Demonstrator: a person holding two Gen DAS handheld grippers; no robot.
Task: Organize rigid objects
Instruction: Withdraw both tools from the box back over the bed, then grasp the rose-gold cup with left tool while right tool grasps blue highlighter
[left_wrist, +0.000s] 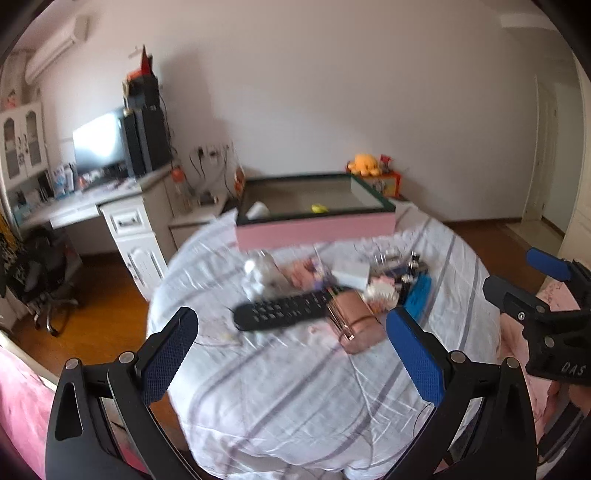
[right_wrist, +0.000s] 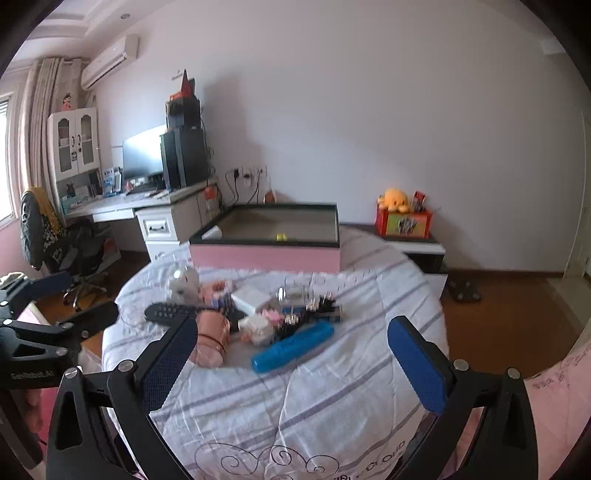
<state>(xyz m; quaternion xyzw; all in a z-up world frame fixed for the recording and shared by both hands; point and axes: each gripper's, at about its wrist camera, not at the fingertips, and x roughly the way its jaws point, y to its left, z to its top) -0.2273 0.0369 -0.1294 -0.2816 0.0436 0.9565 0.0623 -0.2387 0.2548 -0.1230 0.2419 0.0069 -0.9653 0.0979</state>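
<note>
A pile of small objects lies on a round table under a striped white cloth (left_wrist: 303, 387). It holds a black remote (left_wrist: 280, 309), a rose-gold case (left_wrist: 356, 325), a blue case (right_wrist: 291, 349), a white box (left_wrist: 351, 273) and a white figurine (left_wrist: 258, 275). A pink open box (left_wrist: 314, 229) stands behind the pile with a yellow item (left_wrist: 319, 208) inside. My left gripper (left_wrist: 291, 358) is open and empty, short of the remote. My right gripper (right_wrist: 291, 365) is open and empty, near the blue case and the rose-gold case (right_wrist: 210, 341).
A white desk (left_wrist: 122, 206) with a monitor and black speakers stands at the left, with a black office chair (right_wrist: 74, 254) beside it. A low shelf at the back right carries a red box and an orange plush toy (right_wrist: 395, 199). Wooden floor surrounds the table.
</note>
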